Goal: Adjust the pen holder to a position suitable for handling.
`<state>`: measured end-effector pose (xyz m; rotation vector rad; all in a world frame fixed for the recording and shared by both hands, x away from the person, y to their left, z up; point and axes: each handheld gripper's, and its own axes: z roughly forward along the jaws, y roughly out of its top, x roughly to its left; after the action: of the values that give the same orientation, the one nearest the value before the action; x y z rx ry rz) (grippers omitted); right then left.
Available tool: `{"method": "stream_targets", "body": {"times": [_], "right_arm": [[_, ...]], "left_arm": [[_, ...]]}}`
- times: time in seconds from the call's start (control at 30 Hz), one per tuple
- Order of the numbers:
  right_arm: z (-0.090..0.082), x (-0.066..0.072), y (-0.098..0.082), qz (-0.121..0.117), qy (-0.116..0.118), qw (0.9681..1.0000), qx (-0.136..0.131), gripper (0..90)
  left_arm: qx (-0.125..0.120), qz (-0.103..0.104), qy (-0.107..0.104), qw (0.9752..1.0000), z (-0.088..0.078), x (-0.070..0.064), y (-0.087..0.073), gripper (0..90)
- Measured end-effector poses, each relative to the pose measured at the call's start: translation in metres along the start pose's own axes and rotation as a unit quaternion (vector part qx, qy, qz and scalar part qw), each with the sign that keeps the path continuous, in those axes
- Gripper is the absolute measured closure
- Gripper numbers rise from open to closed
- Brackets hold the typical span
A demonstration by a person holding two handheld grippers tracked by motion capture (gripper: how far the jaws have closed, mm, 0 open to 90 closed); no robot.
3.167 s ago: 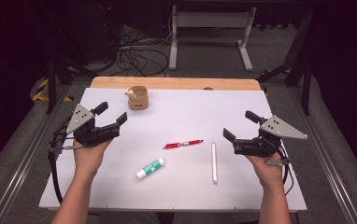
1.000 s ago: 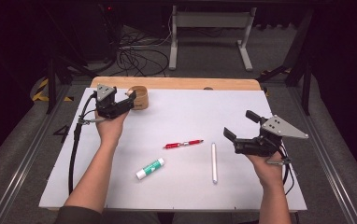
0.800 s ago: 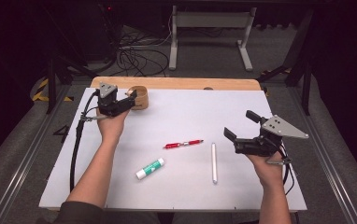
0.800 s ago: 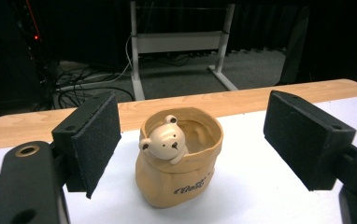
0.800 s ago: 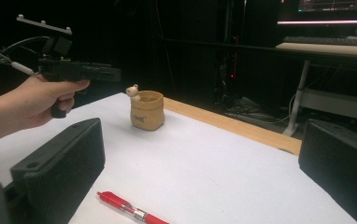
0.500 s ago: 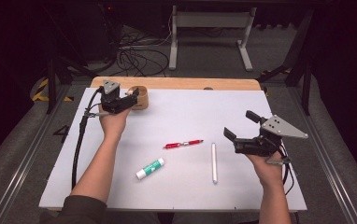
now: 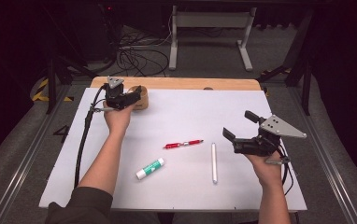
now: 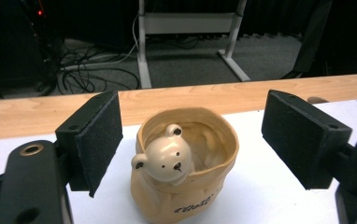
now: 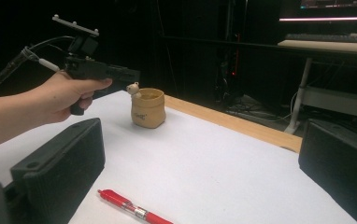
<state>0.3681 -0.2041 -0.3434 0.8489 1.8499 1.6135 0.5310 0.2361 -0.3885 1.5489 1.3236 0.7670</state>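
High view: my left gripper [image 7: 137, 95] is at the bear cup [image 7: 139, 98] near the table's far wooden edge [image 7: 176, 83], the cup half hidden behind it; my right gripper [image 7: 239, 126] hovers near the right edge, jaws apart, with a red pen [image 7: 183, 144], white stick [image 7: 213, 162] and glue stick [image 7: 150, 168] between us. Left gripper view: my pads [image 8: 99, 140] stand wide apart, flanking the cup without touching, its base cut off below. Right gripper view: cup's lettering too small to read; pen [image 9: 132, 208] cut off.
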Motion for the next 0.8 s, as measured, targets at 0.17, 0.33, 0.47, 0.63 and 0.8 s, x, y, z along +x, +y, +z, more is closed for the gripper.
{"method": "stream_targets", "body": {"times": [0.17, 0.33, 0.47, 0.63, 0.8], "right_arm": [[0.002, 0.001, -0.001, 0.000, 0.002, 1.0000, 0.002, 0.9], [0.004, 0.001, -0.002, 0.000, 0.005, 1.0000, 0.004, 0.9], [0.005, 0.002, -0.002, 0.000, 0.006, 1.0000, 0.006, 0.9], [0.006, 0.002, -0.002, 0.000, 0.006, 1.0000, 0.006, 0.9], [0.007, 0.002, -0.003, -0.001, 0.009, 0.9999, 0.007, 0.9]], "left_arm": [[0.006, -0.010, 0.013, 0.9999, 0.008, 0.002, -0.004, 21.8], [0.011, -0.019, 0.027, 0.9994, 0.015, 0.002, -0.008, 21.8], [0.020, -0.017, 0.034, 0.9991, 0.022, 0.000, -0.014, 21.8], [0.026, -0.022, 0.047, 0.9983, 0.027, 0.000, -0.018, 21.8], [0.036, -0.033, 0.058, 0.9971, 0.031, 0.002, -0.021, 23.7]]}}
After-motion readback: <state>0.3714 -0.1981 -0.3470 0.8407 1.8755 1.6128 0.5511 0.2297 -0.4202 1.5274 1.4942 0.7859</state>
